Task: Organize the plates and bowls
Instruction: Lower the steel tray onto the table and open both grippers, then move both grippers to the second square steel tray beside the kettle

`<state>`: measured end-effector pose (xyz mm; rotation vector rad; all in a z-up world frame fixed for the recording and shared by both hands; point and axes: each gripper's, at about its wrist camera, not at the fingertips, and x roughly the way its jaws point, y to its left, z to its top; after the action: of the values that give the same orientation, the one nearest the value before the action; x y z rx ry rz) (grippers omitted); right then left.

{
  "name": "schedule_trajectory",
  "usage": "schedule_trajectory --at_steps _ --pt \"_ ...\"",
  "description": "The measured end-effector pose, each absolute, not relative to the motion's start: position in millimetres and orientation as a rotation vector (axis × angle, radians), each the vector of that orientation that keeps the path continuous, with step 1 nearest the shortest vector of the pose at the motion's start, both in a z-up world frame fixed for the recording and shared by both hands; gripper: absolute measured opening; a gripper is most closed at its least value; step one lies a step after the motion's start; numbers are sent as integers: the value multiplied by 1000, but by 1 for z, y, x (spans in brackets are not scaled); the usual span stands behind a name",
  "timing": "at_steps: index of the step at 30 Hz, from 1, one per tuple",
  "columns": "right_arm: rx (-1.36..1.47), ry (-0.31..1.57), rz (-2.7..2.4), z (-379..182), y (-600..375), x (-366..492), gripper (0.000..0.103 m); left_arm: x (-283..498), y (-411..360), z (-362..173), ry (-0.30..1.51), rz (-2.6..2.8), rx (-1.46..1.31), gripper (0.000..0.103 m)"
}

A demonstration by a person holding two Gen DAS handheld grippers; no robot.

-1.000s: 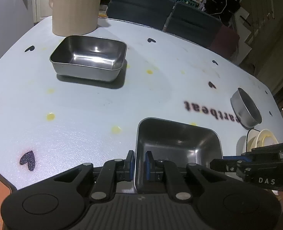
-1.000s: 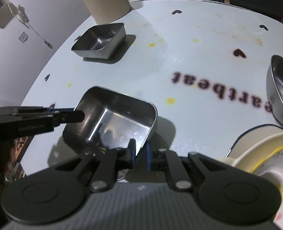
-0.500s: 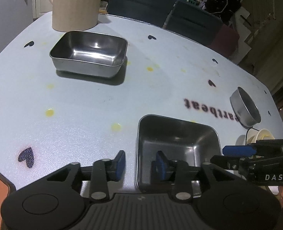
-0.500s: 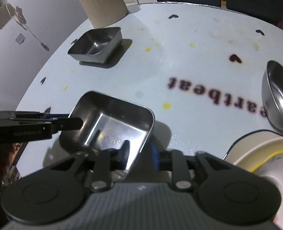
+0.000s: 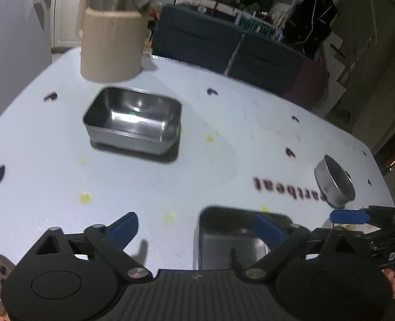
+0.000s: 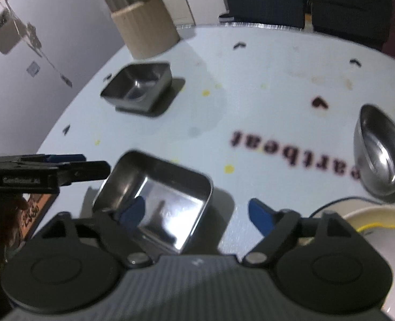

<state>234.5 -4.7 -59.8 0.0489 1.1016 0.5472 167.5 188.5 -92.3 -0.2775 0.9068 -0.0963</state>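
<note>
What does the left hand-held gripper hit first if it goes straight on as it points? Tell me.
Most likely the bare white table. The left hand-held gripper points down with its jaws wide open, beside the near steel tray, whose left rim lies close to that line. Depth is unclear.

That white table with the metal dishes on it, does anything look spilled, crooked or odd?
Nothing is tipped or broken. The near steel tray and far steel tray sit flat, and the round steel bowl is upright. The only blemish is the table itself: faint brownish stains near its far edge and small yellow spots.
</note>
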Motion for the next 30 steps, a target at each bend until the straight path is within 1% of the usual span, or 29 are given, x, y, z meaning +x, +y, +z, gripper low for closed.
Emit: schedule_trajectory --at_steps 2,4,15,24,30 --pt "65 1065 532 -54 -8 235 98 169 194 -89 882 -85 -275 101" --pt "91 1034 519 -49 -11 237 102 171 199 -87 863 -71 -274 102" --pt "212 943 459 -43 -10 247 103 191 237 -84 762 55 -184 103" --pt "332 944 399 -53 15 261 103 212 275 -89 712 146 -140 103" --pt "424 953 370 -62 46 274 103 234 299 -96 717 186 -118 103"
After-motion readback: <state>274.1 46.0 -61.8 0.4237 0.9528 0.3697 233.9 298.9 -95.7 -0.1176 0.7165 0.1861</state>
